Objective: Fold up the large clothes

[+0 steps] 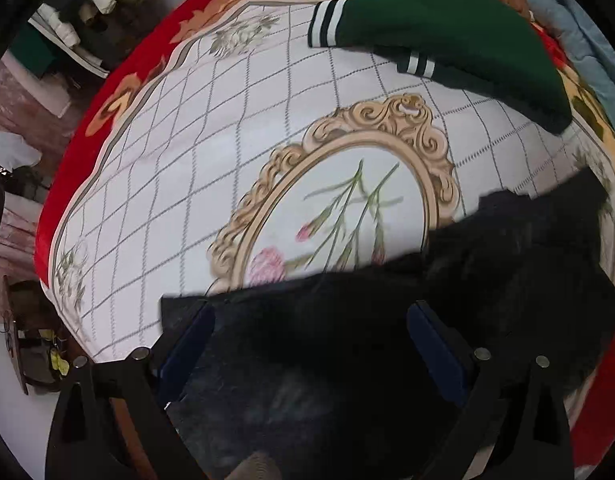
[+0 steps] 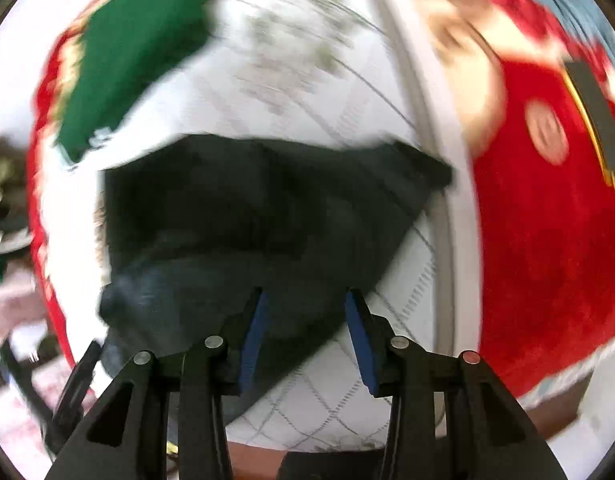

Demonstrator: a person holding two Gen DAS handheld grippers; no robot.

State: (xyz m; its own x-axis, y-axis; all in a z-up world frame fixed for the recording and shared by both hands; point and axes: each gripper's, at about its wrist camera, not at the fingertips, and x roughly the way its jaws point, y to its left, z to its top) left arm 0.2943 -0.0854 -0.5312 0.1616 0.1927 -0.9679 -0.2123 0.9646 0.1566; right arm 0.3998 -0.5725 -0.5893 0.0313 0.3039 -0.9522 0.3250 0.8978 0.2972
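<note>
Over a floral bedspread (image 1: 187, 184), the left gripper (image 1: 311, 344) and right gripper (image 2: 305, 320) hover spread and empty above a limp, light black garment (image 1: 387, 340), best pinched along its edges.

Floral bedspread (image 1: 187, 184) (red-bordered), cluttered floor (image 1: 11, 100).

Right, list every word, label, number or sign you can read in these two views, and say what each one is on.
None can be read.
The red blanket carries a round pale emblem with marks inside: too blurred to read.
The green garment shows only white stripes on its cuffs, no lettering.
The black garment shows no print.
The white bedspread has flowers and a grid, no words.
</note>
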